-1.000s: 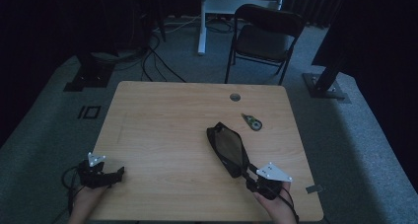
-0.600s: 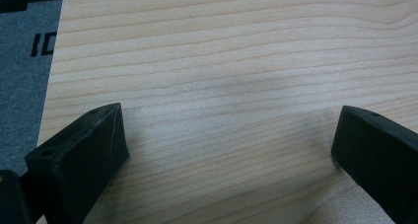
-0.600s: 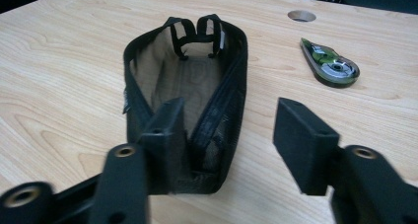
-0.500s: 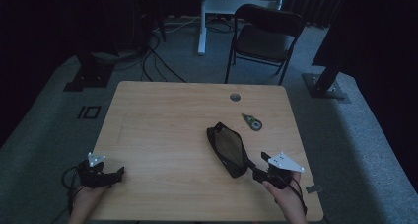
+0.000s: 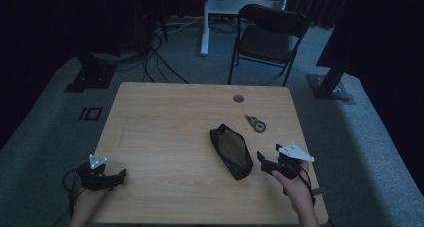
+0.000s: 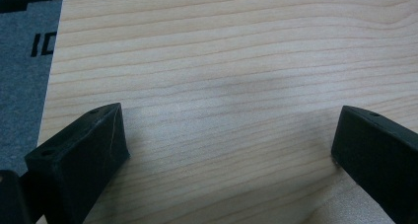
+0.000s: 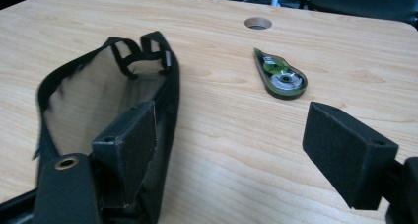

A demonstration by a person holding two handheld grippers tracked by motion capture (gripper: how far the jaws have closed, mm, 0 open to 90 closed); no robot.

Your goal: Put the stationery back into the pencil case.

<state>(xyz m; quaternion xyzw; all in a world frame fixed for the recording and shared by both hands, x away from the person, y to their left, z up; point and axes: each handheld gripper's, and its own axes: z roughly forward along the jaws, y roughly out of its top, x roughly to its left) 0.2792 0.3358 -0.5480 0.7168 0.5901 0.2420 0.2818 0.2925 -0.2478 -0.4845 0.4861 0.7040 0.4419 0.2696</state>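
Black mesh pouch [image 5: 231, 151] lies mid-table [image 5: 165, 122], just beside the right gripper [image 5: 266, 163], whose jaws have just been opening, nothing between them. Tape dispenser [image 5: 255, 123] sits nearby. Left gripper [image 5: 119, 176] gapes empty.

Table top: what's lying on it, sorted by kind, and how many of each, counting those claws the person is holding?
Black mesh pouch: 1
Green correction-tape dispenser: 1
Hand-held claws: 2, left claw, right claw
Total: 4
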